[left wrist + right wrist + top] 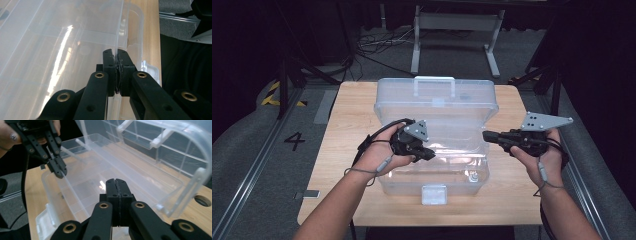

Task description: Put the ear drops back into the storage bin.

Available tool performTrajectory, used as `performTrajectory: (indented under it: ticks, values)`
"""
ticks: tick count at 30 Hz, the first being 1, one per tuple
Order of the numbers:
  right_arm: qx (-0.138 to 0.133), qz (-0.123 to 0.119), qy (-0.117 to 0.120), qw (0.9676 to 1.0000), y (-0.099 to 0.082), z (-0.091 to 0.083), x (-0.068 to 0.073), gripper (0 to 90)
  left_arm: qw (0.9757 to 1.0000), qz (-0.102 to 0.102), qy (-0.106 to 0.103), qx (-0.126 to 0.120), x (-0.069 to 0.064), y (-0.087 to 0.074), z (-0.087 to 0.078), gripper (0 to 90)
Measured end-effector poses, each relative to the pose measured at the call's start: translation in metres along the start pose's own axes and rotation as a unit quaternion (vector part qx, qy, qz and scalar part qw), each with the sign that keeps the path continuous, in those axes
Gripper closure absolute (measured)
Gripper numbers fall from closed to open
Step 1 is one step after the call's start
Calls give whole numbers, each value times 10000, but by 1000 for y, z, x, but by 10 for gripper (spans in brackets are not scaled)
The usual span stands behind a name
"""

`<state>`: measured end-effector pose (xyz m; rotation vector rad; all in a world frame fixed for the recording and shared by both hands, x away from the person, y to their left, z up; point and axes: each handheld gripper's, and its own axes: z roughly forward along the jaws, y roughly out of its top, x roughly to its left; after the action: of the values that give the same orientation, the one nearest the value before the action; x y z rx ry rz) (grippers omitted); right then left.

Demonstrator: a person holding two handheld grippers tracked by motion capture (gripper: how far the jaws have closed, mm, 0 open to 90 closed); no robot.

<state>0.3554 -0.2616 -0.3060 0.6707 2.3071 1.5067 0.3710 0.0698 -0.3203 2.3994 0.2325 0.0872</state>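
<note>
Two grippers are pressed together, left gripper (428,155) pinching the wall of the open box (472,107) mid-tabletop, right gripper (486,135) empty beside its right end; the box could be tipped if yanked.

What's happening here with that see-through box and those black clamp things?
A person sits at a wooden table with a clear plastic box whose lid stands open. The left gripper is pinched shut on a thin clear insert inside the box, near its left wall. The right gripper is shut and empty, held just off the box's right side.
</note>
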Motion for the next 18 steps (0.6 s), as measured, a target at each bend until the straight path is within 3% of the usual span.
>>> performTrajectory:
  ticks: [9, 18]
  values:
    - [-171, 245, -235, 9993, 3, -1, -12, 900, 9999, -86, -41, -117, -1, -4, 1, 867]
    - [-276, 474, -295, 9981, -1, 1, -22, 900, 9999, -35, 20, -104, -5, -6, 2, 866]
